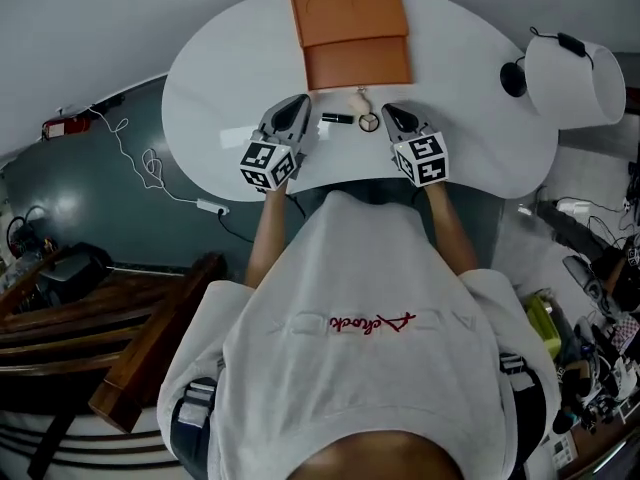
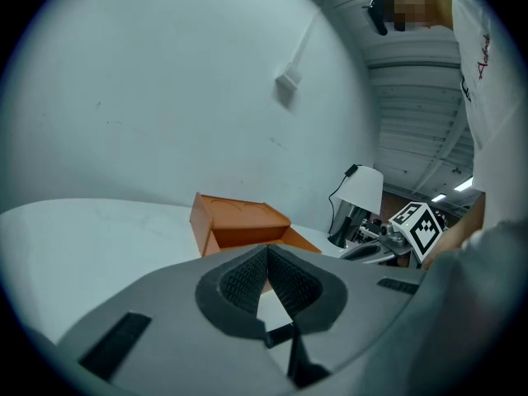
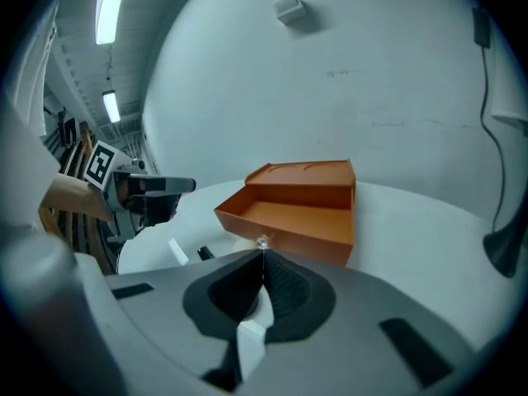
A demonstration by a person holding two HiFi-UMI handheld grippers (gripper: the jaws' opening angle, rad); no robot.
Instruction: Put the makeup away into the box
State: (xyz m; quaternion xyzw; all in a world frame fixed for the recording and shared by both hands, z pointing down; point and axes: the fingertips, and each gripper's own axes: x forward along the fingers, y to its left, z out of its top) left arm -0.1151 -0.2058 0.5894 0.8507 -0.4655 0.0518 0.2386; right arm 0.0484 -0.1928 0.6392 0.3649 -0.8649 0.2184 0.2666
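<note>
An open orange box (image 1: 350, 33) lies at the far middle of the white round table (image 1: 220, 88). Just in front of it are a black tube (image 1: 337, 118), a small round piece with a ring (image 1: 369, 121) and a pale little item (image 1: 360, 96). My left gripper (image 1: 298, 103) is left of these, shut with nothing in it. My right gripper (image 1: 388, 110) is right of them, also shut and empty. In the left gripper view the closed tips (image 2: 266, 254) point at the box (image 2: 239, 221). In the right gripper view the tips (image 3: 262, 254) point at the box (image 3: 297, 209), with a shiny bit (image 3: 262, 242) just past them.
A white-shaded lamp (image 1: 570, 78) stands at the table's right edge, also seen as the lamp (image 2: 361, 192) in the left gripper view. A white cable and power strip (image 1: 210, 206) lie on the floor at left, beside dark wooden furniture (image 1: 120, 318). Clutter fills the floor at right.
</note>
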